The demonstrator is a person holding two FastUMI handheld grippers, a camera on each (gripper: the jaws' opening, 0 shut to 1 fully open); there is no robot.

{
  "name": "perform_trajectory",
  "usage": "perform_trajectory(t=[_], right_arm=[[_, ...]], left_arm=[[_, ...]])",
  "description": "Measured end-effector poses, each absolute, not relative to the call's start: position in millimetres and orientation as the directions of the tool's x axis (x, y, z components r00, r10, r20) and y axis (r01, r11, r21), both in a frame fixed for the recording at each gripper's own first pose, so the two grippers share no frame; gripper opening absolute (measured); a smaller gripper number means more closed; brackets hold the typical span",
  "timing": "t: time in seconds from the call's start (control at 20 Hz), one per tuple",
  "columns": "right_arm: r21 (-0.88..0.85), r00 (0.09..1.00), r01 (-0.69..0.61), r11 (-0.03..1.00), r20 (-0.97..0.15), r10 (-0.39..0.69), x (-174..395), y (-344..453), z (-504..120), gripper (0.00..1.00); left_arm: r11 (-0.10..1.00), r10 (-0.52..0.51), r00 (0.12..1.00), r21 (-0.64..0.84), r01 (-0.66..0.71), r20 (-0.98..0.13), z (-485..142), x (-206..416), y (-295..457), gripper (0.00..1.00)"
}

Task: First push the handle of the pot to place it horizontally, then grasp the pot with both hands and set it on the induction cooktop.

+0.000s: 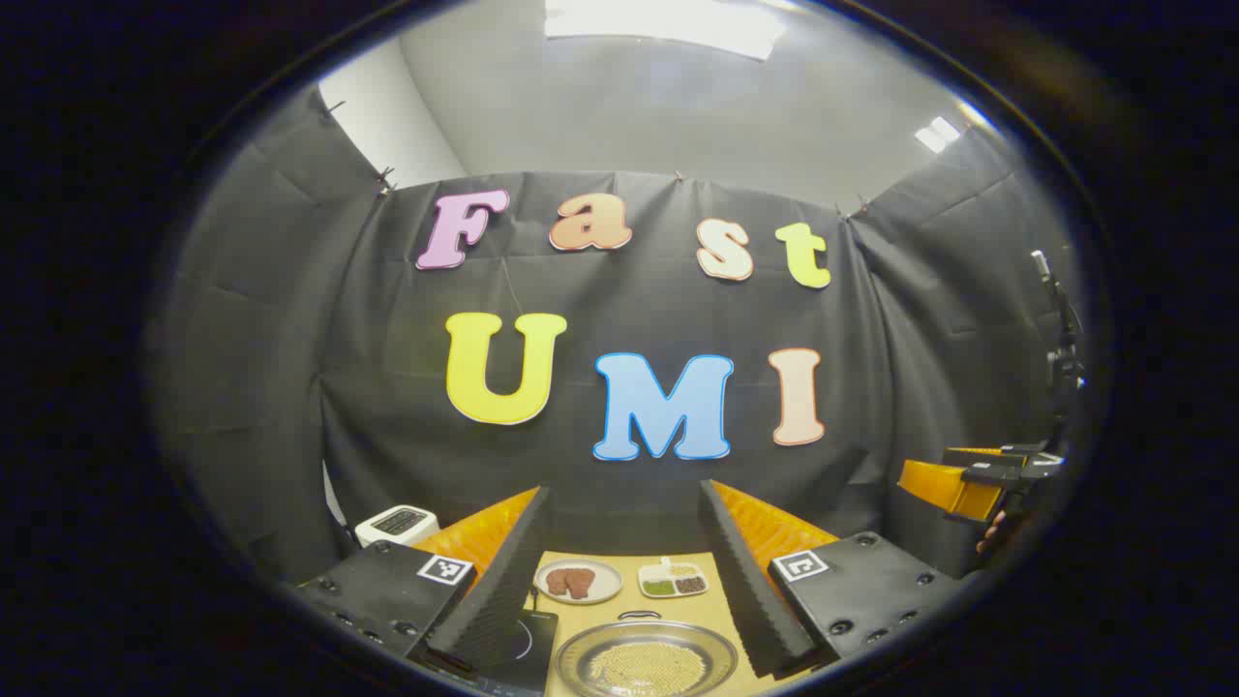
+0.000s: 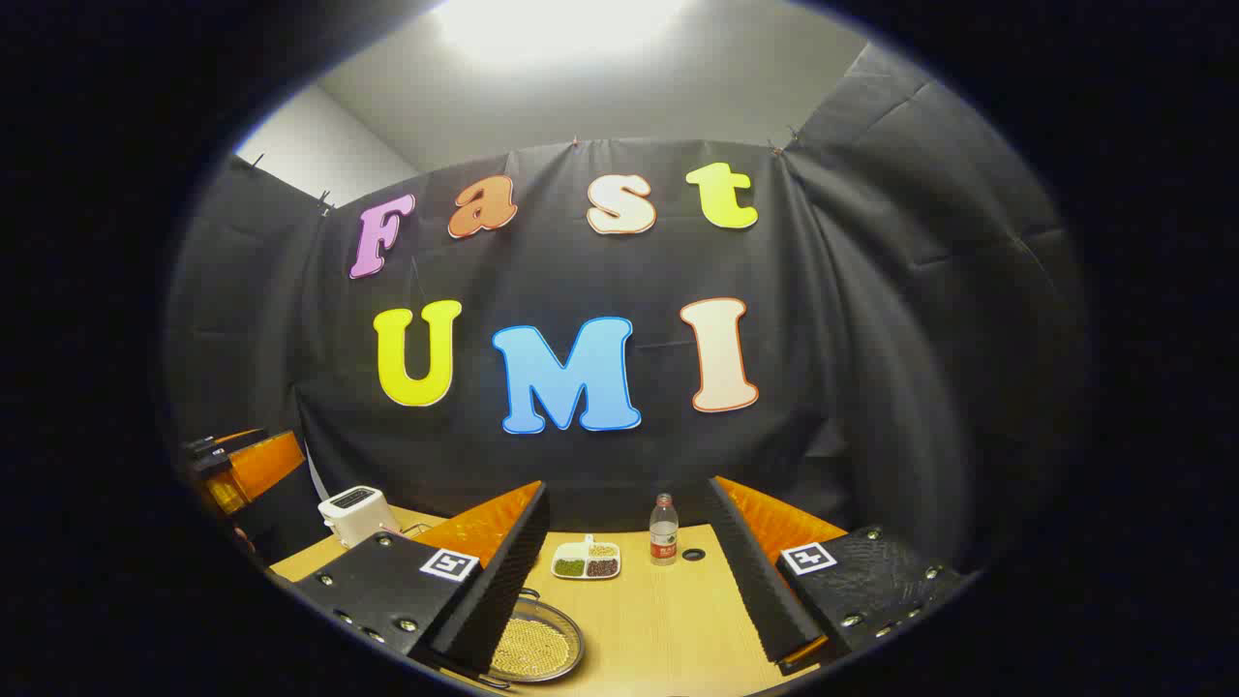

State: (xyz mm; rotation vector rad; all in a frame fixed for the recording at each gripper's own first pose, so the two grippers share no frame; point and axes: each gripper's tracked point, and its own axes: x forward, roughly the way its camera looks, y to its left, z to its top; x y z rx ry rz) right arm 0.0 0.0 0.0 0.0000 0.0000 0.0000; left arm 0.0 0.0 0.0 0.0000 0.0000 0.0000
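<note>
Left hand-held gripper (image 1: pixel 624 590) spread, holding nothing, above the surface (image 1: pixel 716 605). Pot (image 1: pixel 646 661) sits nearest, between its fingers, induction cooktop (image 1: pixel 528 647) just left. Beyond: plate of meat (image 1: pixel 578 581), divided dish (image 1: pixel 673 579). Right hand-held gripper (image 2: pixel 629 581) spread, empty; bottle (image 2: pixel 663 530) and toaster (image 2: pixel 355 513) farther back.

Silver pot (image 1: pixel 646 660), tan wooden table (image 2: pixel 668 620), white toaster (image 2: pixel 354 513)
</note>
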Motion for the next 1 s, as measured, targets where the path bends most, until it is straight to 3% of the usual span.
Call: perform_trajectory(t=[0.55,0.8,0.9,1.0], right_arm=[[-0.011,0.999,0.048,0.999,-0.008,-0.048,1.6,22.4,-8.0,0.98],[-0.026,0.999,0.033,0.999,-0.035,-0.034,6.4,34.3,-18.2,0.98],[-0.029,0.998,0.02,0.999,-0.055,-0.022,8.8,40.6,-27.3,0.98],[-0.028,0.996,0.004,1.0,-0.085,-0.007,11.9,48.2,-38.0,0.98]], left_arm=[[0.999,-0.045,0.999,-0.002,0.045,-0.02,1.2,8.4,25.2,0.97],[0.999,-0.048,0.998,-0.011,0.048,-0.037,-5.9,10.1,31.4,0.99],[0.999,-0.048,0.998,-0.007,0.048,-0.042,-8.2,12.1,34.8,0.95],[0.999,-0.05,0.997,0.002,0.05,-0.051,-11.3,12.3,35.7,0.99]])
